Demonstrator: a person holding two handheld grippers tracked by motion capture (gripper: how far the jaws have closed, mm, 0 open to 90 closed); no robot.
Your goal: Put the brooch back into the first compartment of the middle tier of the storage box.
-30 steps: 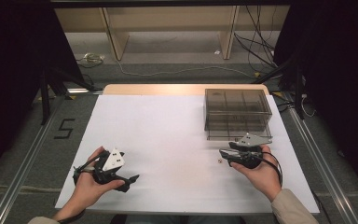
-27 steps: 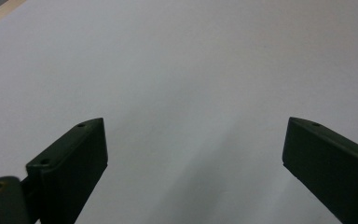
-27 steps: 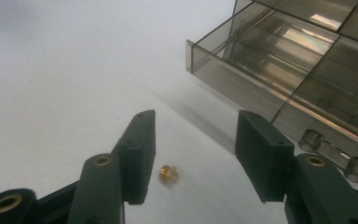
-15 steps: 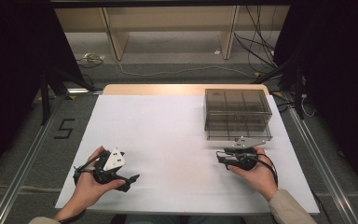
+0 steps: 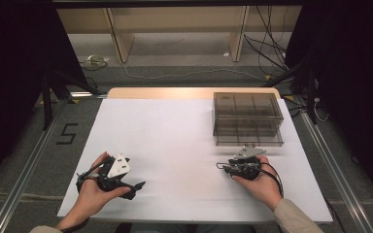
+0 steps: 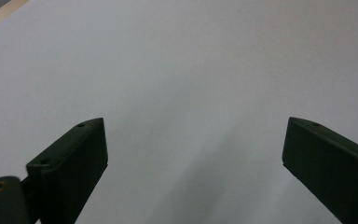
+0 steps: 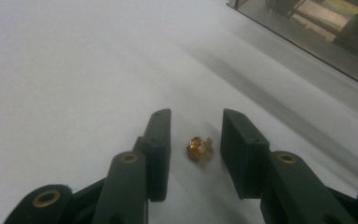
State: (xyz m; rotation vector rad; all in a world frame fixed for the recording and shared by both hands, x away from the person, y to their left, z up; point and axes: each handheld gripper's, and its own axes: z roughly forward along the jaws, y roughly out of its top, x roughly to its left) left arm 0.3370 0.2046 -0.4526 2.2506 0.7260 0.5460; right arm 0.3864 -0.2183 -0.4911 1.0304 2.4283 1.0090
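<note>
The small amber bead (image 7: 199, 149) lies on the white desk (image 5: 175, 141), bracketed by the right gripper (image 7: 196, 140), whose jaws have just been closing but are not yet pinching it. The left gripper (image 6: 193, 154) is held spread, idle. Grasp and transfer toward the compartment box (image 5: 246, 119) are judged outstanding.

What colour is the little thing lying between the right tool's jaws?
Amber-orange, the small bead showing best in the right gripper view.
</note>
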